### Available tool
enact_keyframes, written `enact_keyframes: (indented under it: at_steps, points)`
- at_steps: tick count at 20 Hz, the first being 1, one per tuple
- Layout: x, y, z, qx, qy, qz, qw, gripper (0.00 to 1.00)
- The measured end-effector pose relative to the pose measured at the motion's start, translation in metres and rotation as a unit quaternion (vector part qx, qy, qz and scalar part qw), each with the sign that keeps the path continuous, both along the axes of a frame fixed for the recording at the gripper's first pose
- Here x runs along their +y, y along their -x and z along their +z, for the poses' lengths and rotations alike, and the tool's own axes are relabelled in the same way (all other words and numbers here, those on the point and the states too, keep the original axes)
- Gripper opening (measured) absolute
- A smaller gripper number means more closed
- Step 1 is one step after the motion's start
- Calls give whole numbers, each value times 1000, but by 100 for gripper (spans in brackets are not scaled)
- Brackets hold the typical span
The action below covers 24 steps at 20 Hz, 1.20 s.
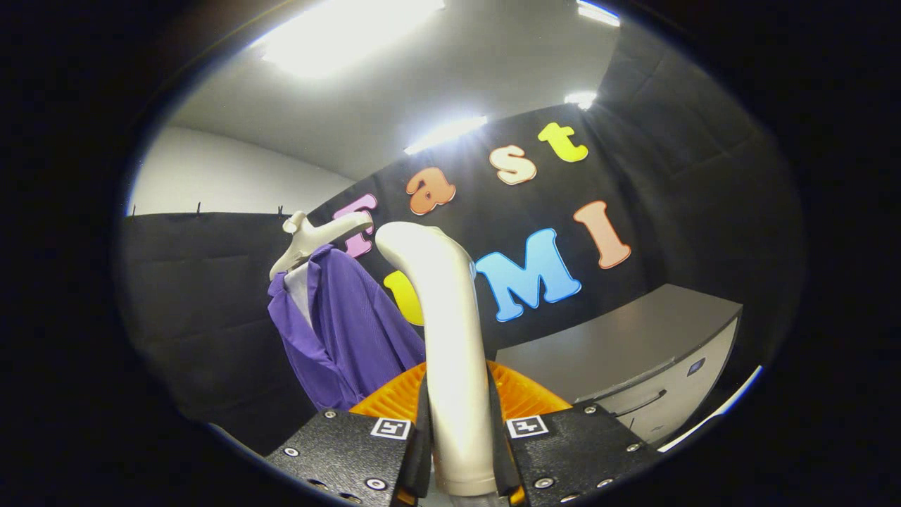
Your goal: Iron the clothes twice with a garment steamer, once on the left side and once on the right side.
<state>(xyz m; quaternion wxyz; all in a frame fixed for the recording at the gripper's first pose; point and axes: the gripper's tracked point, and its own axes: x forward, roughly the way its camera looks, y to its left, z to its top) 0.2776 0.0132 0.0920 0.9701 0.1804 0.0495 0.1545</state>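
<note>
- To the left of my fingers and beyond them, a purple shirt [345,331] hangs on a pale hanger [317,243] against the dark booth wall.
- My gripper [459,451] is clamped on the garment steamer [450,338]; both fingers press its pale handle, which rises between them, curved at the top.
- I judge the next move: swing left toward the shirt, keep the handle upright, and stroke slowly down one side.
- To the right, beyond my fingers, stands a grey cabinet [676,352].
- Hidden: the steamer's nozzle face and its base below my fingers, the shirt's hem. An orange ribbed part [524,394] sits behind the handle; I cannot tell what it is.
</note>
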Motion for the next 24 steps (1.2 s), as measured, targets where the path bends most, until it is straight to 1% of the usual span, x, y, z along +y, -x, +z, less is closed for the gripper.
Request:
enact_keyframes:
  at_steps: [2,4,7,11,13,18,24]
  points:
    - [13,11,13,-28,11,-9,1000,35]
    - [31,12,30,-50,16,-7,999,35]
    - [57,16,43,-63,24,-2,998,35]
    - [99,12,59,-83,34,15,996,35]
    - [120,6,64,-90,37,22,995,35]
    - [165,-21,69,-90,58,23,994,35]
    - [224,-52,67,-92,103,33,990,35]
